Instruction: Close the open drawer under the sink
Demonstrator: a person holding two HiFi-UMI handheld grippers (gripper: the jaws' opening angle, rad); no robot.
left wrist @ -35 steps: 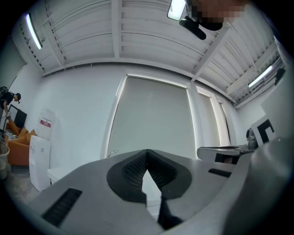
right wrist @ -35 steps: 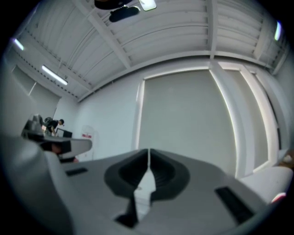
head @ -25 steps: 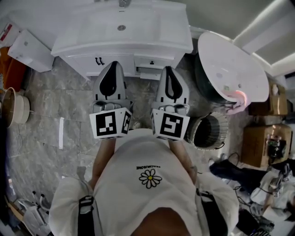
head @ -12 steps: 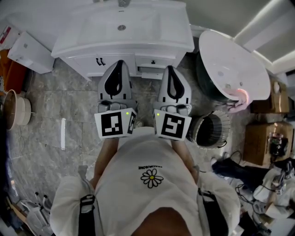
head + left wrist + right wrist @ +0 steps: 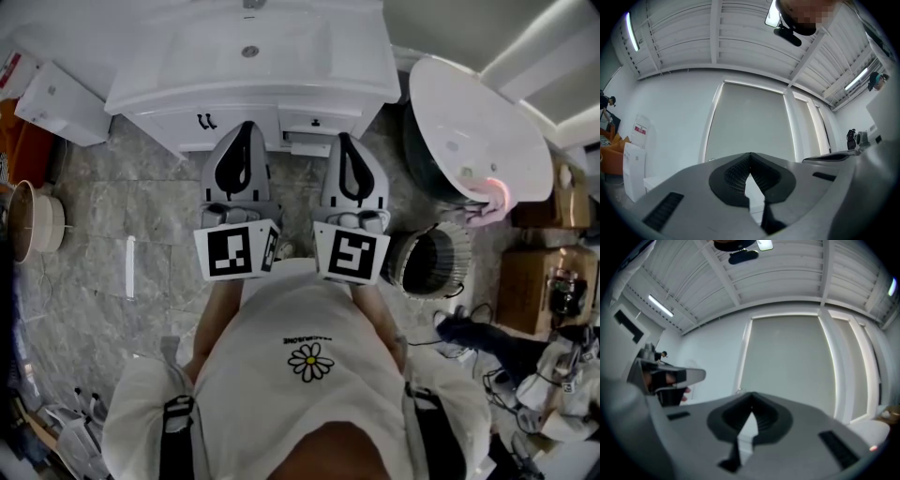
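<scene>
Hardly anything shifts: left gripper (image 5: 246, 127) and right gripper (image 5: 343, 139), jaws pressed together and empty, flank the protruding drawer (image 5: 309, 148) under the sink (image 5: 309, 58). Pushing straight ahead risks missing its front.

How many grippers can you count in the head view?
2. The left gripper points at the cabinet doors under the sink; the right gripper points at the drawers beside them. None seems hidden.
</scene>
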